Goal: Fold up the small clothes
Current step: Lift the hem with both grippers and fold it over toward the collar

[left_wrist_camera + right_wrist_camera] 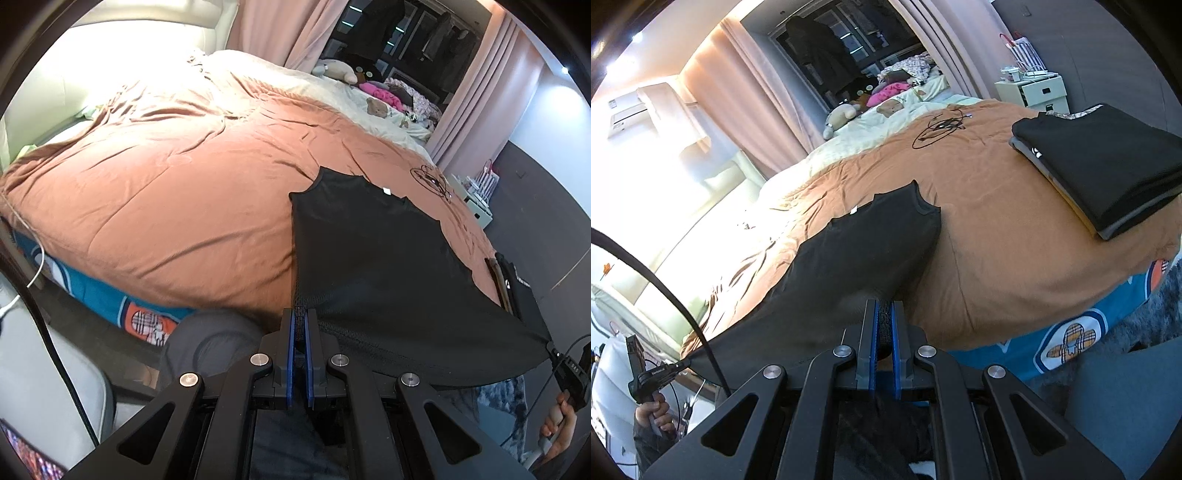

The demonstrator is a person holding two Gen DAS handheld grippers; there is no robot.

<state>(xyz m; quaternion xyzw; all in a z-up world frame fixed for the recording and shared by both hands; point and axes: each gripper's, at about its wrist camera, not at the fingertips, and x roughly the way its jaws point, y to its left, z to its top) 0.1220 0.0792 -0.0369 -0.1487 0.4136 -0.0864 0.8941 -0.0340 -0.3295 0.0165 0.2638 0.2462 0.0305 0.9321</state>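
1. While the black garment (373, 254) is stretched between the two tools, its hem is pinched at one corner by the left hand-held gripper (300, 321), whose blue pads are closed on the mesh edge.
2. The opposite hem corner is clamped in the right hand-held gripper (884, 325), its jaws likewise narrowed onto the fabric.
3. The hem is held off the near edge of the bed (155, 192), while the collar end, with a small white label (387, 191), is laid on the orange duvet (990, 236).
4. A broad stretch of bare, wrinkled duvet is seen on the left side of the garment in the left wrist view.
5. On the other side, an open strip of duvet is left between the garment and a stack of folded clothes (1104, 166), which is set near the bed's corner, well apart from the garment.
6. A tangled dark cable (938, 129) is lying on the duvet beyond the collar, apart from it.
7. A teal patterned sheet (1071, 339) is shown below the duvet along the near bed edge.
8. Soft toys (842, 114) and a pink item (886, 90) are piled at the far end, on a cream cover.
9. Pink curtains (746, 110) are hung behind the bed, and a white bedside cabinet (1034, 92) is stood against a grey wall.
10. A person's hand (655, 413) is seen gripping the handle of the left tool in the right wrist view.
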